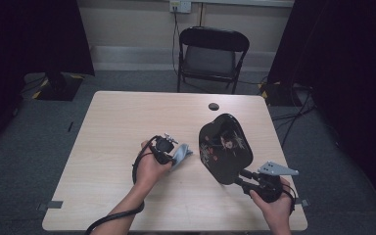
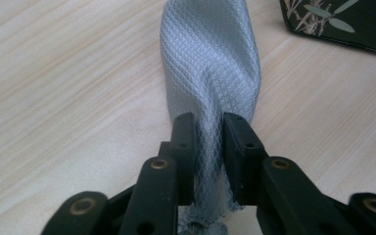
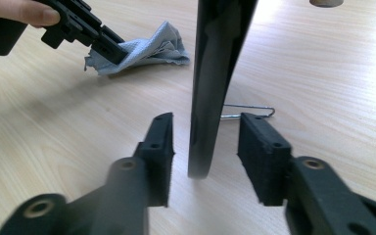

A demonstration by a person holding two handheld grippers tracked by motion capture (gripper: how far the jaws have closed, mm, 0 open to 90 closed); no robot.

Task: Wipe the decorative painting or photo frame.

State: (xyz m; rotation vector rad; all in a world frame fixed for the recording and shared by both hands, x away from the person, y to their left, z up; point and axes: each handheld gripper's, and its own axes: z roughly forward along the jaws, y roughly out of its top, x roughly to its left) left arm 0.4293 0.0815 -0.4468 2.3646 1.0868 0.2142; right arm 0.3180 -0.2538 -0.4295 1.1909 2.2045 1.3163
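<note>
A black lacquered plate (image 1: pixel 225 147) with painted flowers and leaves stands on edge at the table's right, tilted back. Its rim (image 3: pixel 215 73) rises between the jaws of my right gripper (image 3: pixel 208 122), which is open, with a gap on each side of the rim. In the high view my right gripper (image 1: pixel 240 177) sits at the plate's near edge. A grey waffle-weave cloth (image 2: pixel 208 63) lies crumpled left of the plate. My left gripper (image 2: pixel 208 132) is shut on the cloth's near end, and the high view shows it (image 1: pixel 174 152) beside the cloth (image 1: pixel 182 154).
A thin wire stand (image 3: pixel 254 110) lies on the wooden table (image 1: pixel 127 122) behind the plate's rim. A round cable hole (image 1: pixel 214 106) sits near the far edge. A black folding chair (image 1: pixel 213 54) stands beyond the table. Dark curtains flank both sides.
</note>
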